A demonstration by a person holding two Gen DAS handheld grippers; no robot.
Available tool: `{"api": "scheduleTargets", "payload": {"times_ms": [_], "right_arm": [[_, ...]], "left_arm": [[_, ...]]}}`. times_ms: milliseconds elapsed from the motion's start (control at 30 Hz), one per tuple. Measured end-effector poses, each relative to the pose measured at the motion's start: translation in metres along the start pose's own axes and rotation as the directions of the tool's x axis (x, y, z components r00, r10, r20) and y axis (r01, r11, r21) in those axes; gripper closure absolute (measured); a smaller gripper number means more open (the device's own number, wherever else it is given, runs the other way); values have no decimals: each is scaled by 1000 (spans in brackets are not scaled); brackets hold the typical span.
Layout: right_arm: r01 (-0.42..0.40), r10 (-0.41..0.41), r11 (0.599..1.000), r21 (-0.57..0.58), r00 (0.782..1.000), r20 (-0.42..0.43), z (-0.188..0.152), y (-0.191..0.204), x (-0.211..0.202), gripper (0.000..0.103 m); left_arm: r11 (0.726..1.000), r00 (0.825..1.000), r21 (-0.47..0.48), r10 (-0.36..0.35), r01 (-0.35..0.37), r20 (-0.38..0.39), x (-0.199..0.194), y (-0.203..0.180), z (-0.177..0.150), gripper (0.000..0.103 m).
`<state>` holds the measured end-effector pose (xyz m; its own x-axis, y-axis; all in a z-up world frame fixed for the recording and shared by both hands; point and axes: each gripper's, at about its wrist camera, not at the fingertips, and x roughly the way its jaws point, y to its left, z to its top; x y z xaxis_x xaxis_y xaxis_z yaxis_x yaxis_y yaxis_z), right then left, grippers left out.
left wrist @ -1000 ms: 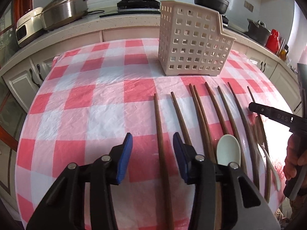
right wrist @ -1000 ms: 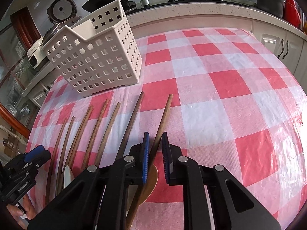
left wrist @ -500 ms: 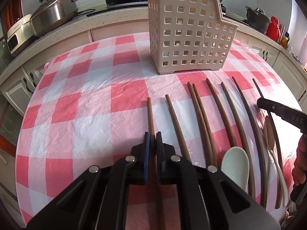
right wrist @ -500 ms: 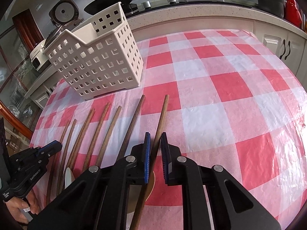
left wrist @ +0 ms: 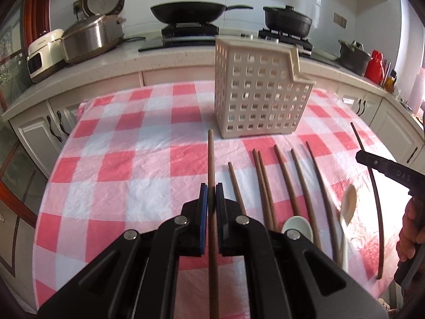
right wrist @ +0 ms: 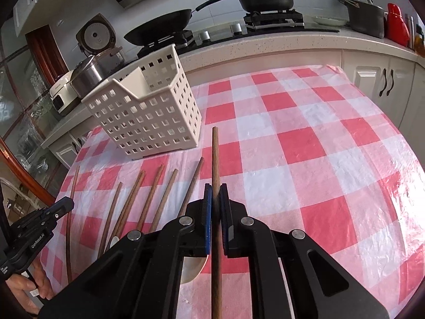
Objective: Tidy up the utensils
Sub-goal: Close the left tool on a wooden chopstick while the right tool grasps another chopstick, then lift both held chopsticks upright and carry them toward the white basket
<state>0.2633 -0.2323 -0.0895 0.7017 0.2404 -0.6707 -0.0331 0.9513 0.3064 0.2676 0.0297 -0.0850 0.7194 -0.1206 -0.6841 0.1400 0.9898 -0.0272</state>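
Both tongs are gripping wooden utensils by the handle: the left tongs (left wrist: 211, 195) are pinching a wooden stick (left wrist: 211, 159), the right tongs (right wrist: 215, 198) a wooden-handled spoon (right wrist: 215, 159). Each handle is pointing straight ahead toward the perforated basket (left wrist: 259, 93), which is standing upright farther back on the bench (left wrist: 119, 164); the basket is lying just right of the left stick's line and left of the right one's, so both hands are sitting about equally near.

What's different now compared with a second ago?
The left hand-held gripper closed on the leftmost wooden chopstick and lifted it. The right hand-held gripper tightened on the long wooden handle and raised it too. The basket and the other chopsticks stayed put.
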Motion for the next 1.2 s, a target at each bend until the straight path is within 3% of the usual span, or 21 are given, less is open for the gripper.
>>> {"api": "scheduleTargets", "payload": {"times_ms": [500, 867, 1200], "right_arm": [[-21, 38, 996, -90, 980, 195, -2, 26, -98, 94], [-11, 58, 985, -173, 962, 268, -16, 51, -145, 94], [2, 57, 979, -203, 957, 284, -21, 62, -155, 94]], "left_arm": [[1000, 978, -25, 8, -3, 211, -109, 6, -6, 97], [999, 955, -51, 21, -6, 296, -165, 13, -27, 97], [998, 925, -42, 50, -37, 376, -184, 6, -33, 97]]}}
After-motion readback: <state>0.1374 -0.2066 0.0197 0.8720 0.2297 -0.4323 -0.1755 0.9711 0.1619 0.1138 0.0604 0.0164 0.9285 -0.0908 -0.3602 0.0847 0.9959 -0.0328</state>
